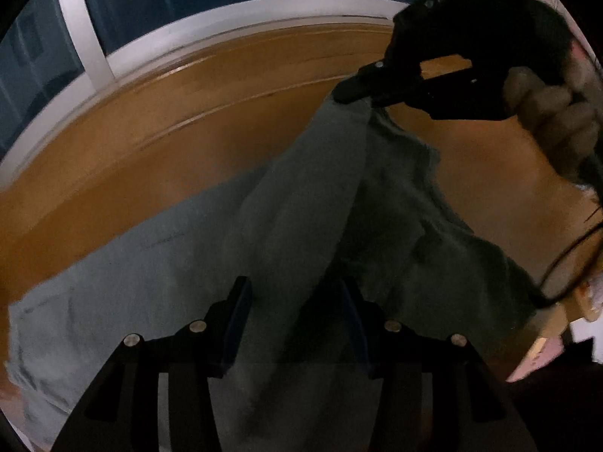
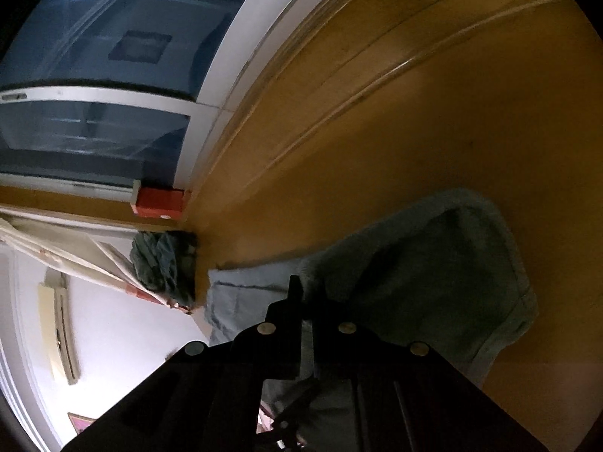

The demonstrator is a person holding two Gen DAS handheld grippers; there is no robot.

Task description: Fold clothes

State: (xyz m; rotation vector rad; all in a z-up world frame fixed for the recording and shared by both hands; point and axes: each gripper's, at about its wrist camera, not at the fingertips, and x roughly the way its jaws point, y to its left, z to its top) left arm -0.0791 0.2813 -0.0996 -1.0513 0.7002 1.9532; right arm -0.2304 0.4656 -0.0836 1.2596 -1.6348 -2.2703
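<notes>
The right gripper [image 1: 352,92] pinched a corner of the grey-green garment [image 1: 286,226] and held it raised above the wooden table [image 1: 188,113], the rest draped across the table. The left gripper [image 1: 297,324] hovered with fingers apart over the cloth. Folding well meant carrying the corner level, aligning edges.

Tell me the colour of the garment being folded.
Pale grey-blue garment, clearest in the left wrist view.

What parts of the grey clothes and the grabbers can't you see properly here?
- Left view: the grey garment's near end, hidden under the left gripper.
- Left view: the garment's type, blurred and dim.
- Right view: the pinched cloth edge, hidden behind the right gripper.
</notes>
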